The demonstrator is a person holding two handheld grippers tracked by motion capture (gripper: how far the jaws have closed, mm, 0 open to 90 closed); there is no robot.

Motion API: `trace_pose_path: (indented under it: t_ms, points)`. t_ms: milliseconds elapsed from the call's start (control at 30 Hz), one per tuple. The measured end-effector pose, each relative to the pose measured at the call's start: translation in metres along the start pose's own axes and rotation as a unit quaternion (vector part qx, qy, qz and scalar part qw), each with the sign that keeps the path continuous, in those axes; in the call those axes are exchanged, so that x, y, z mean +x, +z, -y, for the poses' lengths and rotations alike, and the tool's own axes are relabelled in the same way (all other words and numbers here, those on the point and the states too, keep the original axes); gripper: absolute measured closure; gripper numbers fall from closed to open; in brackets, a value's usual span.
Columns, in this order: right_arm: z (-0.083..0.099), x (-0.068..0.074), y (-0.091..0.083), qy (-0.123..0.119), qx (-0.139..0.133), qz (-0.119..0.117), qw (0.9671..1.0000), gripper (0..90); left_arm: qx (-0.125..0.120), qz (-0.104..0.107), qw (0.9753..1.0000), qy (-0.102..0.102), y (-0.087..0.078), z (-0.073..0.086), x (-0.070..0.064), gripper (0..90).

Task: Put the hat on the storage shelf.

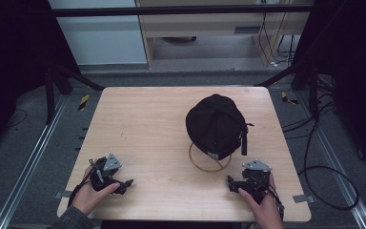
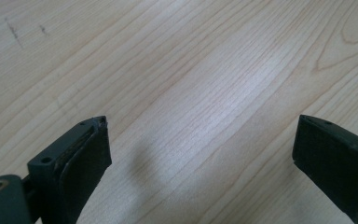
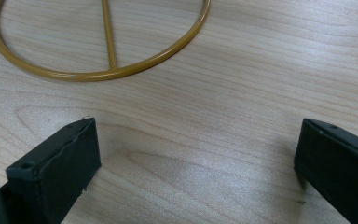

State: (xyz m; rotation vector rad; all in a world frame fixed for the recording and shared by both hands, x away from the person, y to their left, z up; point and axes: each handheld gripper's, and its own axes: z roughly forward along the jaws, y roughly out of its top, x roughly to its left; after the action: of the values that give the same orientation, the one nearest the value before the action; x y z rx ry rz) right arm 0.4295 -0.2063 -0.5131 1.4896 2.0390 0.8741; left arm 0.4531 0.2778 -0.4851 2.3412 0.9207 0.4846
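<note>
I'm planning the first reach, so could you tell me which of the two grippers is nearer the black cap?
The right gripper: it rests just below the cap, and its own view shows the gold ring stand. The left gripper sits across the table.

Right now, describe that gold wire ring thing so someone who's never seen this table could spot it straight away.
Start at the light wooden table and find the black cap right of its middle. Under the cap's near edge a thin yellow-gold metal ring lies flat on the wood, with a straight bar across it. It is the sole coloured, wire-thin thing there, just ahead of the right gripper.
</note>
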Motion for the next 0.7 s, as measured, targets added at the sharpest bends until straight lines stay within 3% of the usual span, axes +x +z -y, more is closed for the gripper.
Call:
trace_pose_path:
  t_ms: [267, 500, 700]
  points:
    - [0.0, 0.0, 0.0, 0.0, 0.0, 0.0, 1.0, 0.4, 0.002, -0.004, 0.9998, -0.02, 0.007, 0.012, 0.014, 3.7]
    - [0.0, 0.0, 0.0, 0.0, 0.0, 0.0, 1.0, 0.4, -0.024, 0.011, 0.9978, -0.06, 0.012, 0.021, 0.028, 0.8]
    - [0.0, 0.0, 0.0, 0.0, 0.0, 0.0, 1.0, 0.4, -0.051, 0.009, 0.9966, -0.065, 0.013, 0.027, 0.03, 0.0]
